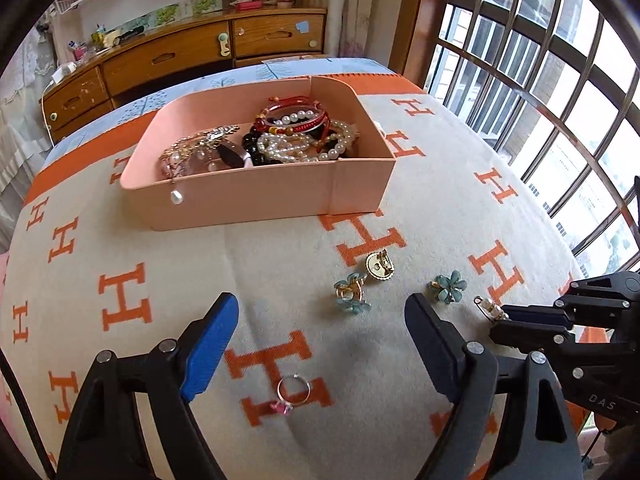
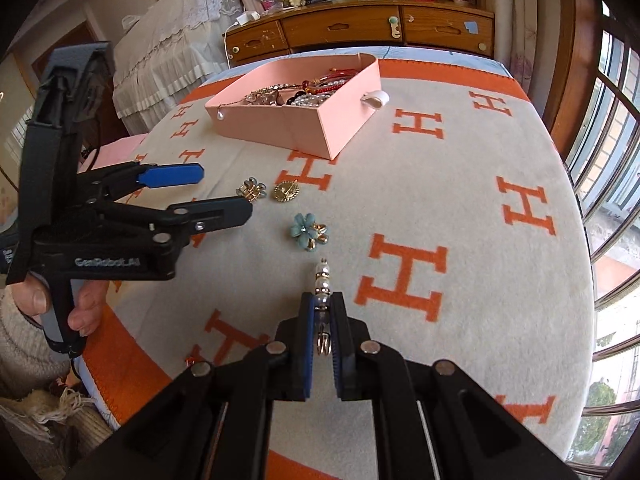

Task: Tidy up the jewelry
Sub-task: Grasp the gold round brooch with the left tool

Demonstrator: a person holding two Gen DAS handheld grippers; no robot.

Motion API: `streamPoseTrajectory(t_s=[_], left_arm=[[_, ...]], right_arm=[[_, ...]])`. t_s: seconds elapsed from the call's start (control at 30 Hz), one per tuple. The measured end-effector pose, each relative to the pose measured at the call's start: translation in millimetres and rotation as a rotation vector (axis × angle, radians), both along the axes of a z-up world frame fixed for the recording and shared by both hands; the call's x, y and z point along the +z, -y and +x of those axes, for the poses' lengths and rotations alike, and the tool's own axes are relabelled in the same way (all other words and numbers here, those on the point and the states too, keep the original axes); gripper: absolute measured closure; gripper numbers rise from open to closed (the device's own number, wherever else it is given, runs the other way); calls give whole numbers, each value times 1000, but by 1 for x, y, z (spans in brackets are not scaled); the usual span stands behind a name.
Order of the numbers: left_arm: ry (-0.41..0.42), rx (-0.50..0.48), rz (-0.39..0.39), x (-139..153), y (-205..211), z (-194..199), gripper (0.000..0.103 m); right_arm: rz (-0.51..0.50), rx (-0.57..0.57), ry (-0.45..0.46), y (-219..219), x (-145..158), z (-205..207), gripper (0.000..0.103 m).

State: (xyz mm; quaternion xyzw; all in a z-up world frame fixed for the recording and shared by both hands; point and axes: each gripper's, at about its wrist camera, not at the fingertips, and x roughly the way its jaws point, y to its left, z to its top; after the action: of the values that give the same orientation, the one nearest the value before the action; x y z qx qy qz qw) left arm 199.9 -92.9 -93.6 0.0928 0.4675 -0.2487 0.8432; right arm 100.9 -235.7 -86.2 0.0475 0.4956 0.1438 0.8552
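Note:
A pink box [image 1: 256, 196] [image 2: 272, 128] holds pearl strands, red bangles and several other pieces; one pearl drop hangs over its front wall. On the H-patterned blanket [image 1: 280, 264] lie a gold round brooch [image 1: 380, 266] [image 2: 286, 191], two blue flower earrings [image 1: 450, 286] [image 1: 352, 298] [image 2: 306, 232] and a ring with a pink stone [image 1: 294, 392]. My left gripper [image 1: 320, 300] [image 2: 224, 192] is open above the blanket, with the ring lying below, between its fingers and untouched. My right gripper [image 2: 323, 300] [image 1: 500, 324] is shut on a pearl drop earring [image 2: 322, 276] [image 1: 488, 308].
A wooden dresser [image 1: 180, 56] [image 2: 360, 28] with small clutter on top stands behind the bed. A barred window [image 1: 540, 60] runs along the right. A person's hand [image 2: 84, 308] grips the left gripper's handle. A lace-covered piece of furniture [image 2: 168, 40] stands at the far left.

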Motion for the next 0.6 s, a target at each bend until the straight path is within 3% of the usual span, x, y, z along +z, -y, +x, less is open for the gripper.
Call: streamPoseTrajectory(t_s=[0.33, 0.6], left_arm=[[12, -139, 67, -5, 36, 12, 46], [24, -264, 70, 1, 52, 5, 81]], right_arm=[[70, -20, 8, 11, -3, -3, 96], [114, -29, 12, 16, -5, -3, 96]])
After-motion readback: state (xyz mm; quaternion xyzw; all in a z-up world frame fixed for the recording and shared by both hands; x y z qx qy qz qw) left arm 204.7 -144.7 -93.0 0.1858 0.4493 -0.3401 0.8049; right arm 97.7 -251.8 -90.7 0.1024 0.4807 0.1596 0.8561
